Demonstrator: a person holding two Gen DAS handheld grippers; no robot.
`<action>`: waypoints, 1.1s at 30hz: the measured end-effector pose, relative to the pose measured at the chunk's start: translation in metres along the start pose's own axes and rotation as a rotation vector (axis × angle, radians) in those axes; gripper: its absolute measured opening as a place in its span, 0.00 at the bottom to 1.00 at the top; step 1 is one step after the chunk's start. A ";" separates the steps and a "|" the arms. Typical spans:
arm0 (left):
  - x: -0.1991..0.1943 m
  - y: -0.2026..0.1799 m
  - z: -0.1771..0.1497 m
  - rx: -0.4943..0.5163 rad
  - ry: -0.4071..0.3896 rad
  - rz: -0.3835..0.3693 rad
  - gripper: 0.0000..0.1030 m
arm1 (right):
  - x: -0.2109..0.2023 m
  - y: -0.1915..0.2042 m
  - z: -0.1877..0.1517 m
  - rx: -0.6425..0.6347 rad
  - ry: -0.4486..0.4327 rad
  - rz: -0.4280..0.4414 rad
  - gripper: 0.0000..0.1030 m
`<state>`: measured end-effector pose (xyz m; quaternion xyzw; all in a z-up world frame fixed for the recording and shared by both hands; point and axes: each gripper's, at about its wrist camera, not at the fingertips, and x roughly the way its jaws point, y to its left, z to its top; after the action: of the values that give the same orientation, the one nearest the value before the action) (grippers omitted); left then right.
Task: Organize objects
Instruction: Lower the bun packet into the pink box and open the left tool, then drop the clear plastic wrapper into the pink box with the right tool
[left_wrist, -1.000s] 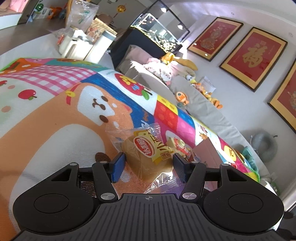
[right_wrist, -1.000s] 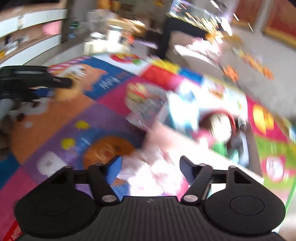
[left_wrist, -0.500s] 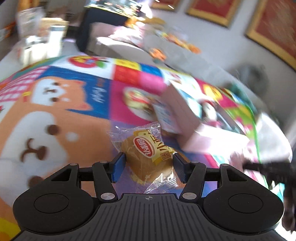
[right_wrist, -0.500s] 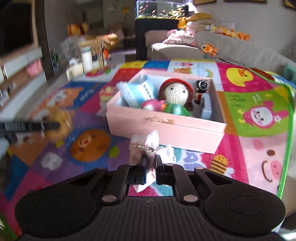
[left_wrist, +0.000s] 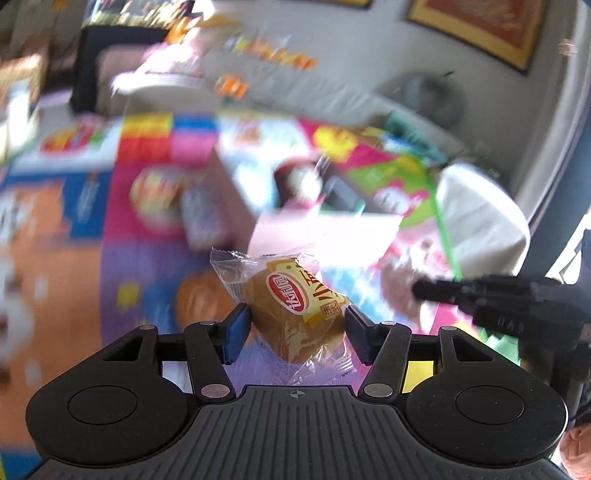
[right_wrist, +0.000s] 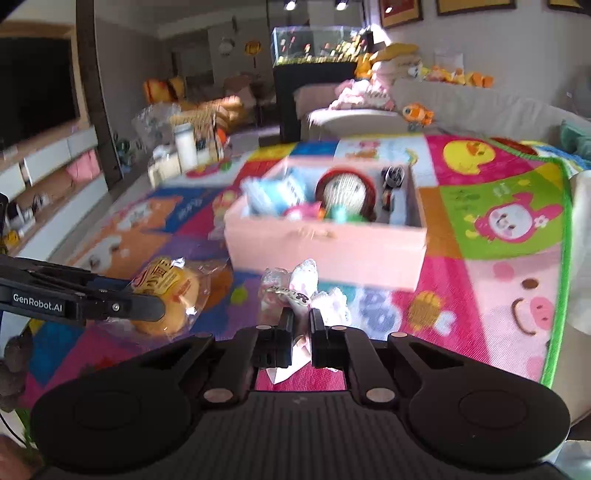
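My left gripper (left_wrist: 297, 325) is shut on a wrapped yellow bread bun (left_wrist: 295, 314) and holds it above the play mat; the bun also shows in the right wrist view (right_wrist: 168, 295). My right gripper (right_wrist: 300, 319) is shut on a small pink-and-white packet (right_wrist: 301, 286), held in front of the pink box (right_wrist: 325, 247). The box holds a knitted doll (right_wrist: 345, 194), a blue packet (right_wrist: 273, 194) and other small items. The left wrist view is blurred; the box (left_wrist: 314, 225) lies ahead of the bun there.
A colourful cartoon play mat (right_wrist: 498, 221) covers the floor. A grey sofa (right_wrist: 480, 107) with plush toys runs along the back. A fish tank on a black stand (right_wrist: 317, 70) and bottles (right_wrist: 184, 147) stand at the far left. The other gripper's arm (left_wrist: 498, 299) crosses the right side.
My left gripper swung right with the bun, bringing the pink box ahead of it. My right gripper closed on the pink packet and lifted it nearer the box front.
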<state>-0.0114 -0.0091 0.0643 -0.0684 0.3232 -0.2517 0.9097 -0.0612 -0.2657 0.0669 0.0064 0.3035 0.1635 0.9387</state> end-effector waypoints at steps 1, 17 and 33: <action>0.002 -0.004 0.013 0.019 -0.027 -0.002 0.60 | -0.004 -0.002 0.004 0.009 -0.023 0.001 0.08; 0.172 -0.039 0.097 0.069 0.103 -0.045 0.58 | 0.004 -0.046 0.016 0.117 -0.068 -0.064 0.08; 0.027 0.064 0.025 -0.151 -0.247 0.063 0.55 | 0.016 -0.057 0.084 0.138 -0.134 -0.031 0.08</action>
<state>0.0480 0.0316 0.0506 -0.1572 0.2288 -0.1878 0.9422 0.0163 -0.3070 0.1196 0.0774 0.2508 0.1268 0.9566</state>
